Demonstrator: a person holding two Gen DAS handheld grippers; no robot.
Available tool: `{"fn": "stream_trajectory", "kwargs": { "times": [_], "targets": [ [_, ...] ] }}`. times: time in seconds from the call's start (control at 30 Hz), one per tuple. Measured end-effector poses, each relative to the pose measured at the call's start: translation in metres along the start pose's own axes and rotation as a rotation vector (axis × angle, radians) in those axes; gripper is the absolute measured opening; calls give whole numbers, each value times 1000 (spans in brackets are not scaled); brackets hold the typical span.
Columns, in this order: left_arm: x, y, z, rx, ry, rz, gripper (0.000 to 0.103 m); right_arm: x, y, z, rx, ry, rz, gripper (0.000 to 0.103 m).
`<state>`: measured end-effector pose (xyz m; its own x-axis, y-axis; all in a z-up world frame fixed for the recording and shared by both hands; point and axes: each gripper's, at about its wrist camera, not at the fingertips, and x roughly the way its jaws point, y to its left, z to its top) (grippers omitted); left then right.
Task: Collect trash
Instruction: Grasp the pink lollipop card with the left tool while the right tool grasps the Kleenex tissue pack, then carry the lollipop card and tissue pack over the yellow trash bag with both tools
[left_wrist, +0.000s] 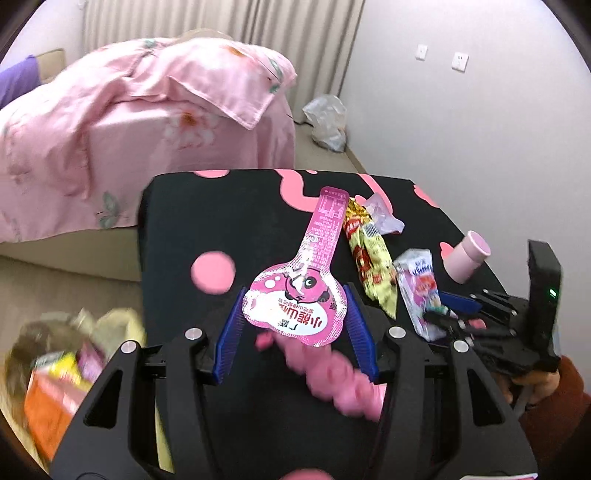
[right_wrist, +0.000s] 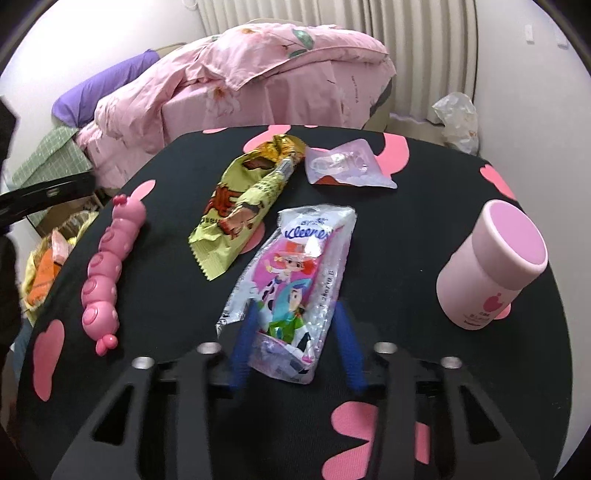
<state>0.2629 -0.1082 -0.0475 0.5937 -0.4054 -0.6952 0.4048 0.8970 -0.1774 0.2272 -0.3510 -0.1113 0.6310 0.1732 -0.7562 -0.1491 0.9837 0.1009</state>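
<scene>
My left gripper (left_wrist: 295, 295) is shut on a pink round-headed snack packet (left_wrist: 295, 306). The packet's long tab points away over the black table with pink spots (left_wrist: 207, 221). Between the blurred blue fingers of my right gripper (right_wrist: 295, 304) lies a Kleenex tissue pack (right_wrist: 295, 266), flat on the table, with the fingertips (right_wrist: 247, 332) against its long edges. From the left wrist view, that right gripper (left_wrist: 454, 314) sits at the right, held by a hand in a red sleeve (left_wrist: 554, 391). A yellow snack wrapper (right_wrist: 240, 218) and a clear crumpled wrapper (right_wrist: 347, 166) lie further back.
A pink caterpillar toy (right_wrist: 103, 273) lies along the table's left side. A pink cup (right_wrist: 491, 266) stands upright at the right. A bin of wrappers (left_wrist: 62, 369) sits on the floor to the left. Behind are a bed with a pink quilt (left_wrist: 147, 110) and a white plastic bag (left_wrist: 327, 122).
</scene>
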Motion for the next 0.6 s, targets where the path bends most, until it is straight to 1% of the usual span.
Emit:
{"fn": "stream_trajectory", "kwargs": {
  "times": [0.03,0.1,0.13,0.2,0.33,0.5,0.6],
  "targets": [
    [-5,0,-5,-7,-1,0,50,-1,3,0,-12,-2,-2,18],
    [-17,-1,-18,-14,-2,-3,50,-4,8,-2,-24,-12,6,14],
    [-24,-2,-26,-9,-7,13,50,-7,10,-4,-28,-18,11,12],
    [-36,1,-36,-10,-21,40,50,-13,15,-6,-21,-30,21,12],
    [-53,16,-52,-57,-28,34,50,-39,30,-6,-10,-86,29,11],
    [-73,38,-69,-103,-42,68,50,-74,60,8,-68,-159,36,11],
    [-87,51,-78,-130,-60,88,50,-85,82,15,-114,-184,50,11]
  ]
}}
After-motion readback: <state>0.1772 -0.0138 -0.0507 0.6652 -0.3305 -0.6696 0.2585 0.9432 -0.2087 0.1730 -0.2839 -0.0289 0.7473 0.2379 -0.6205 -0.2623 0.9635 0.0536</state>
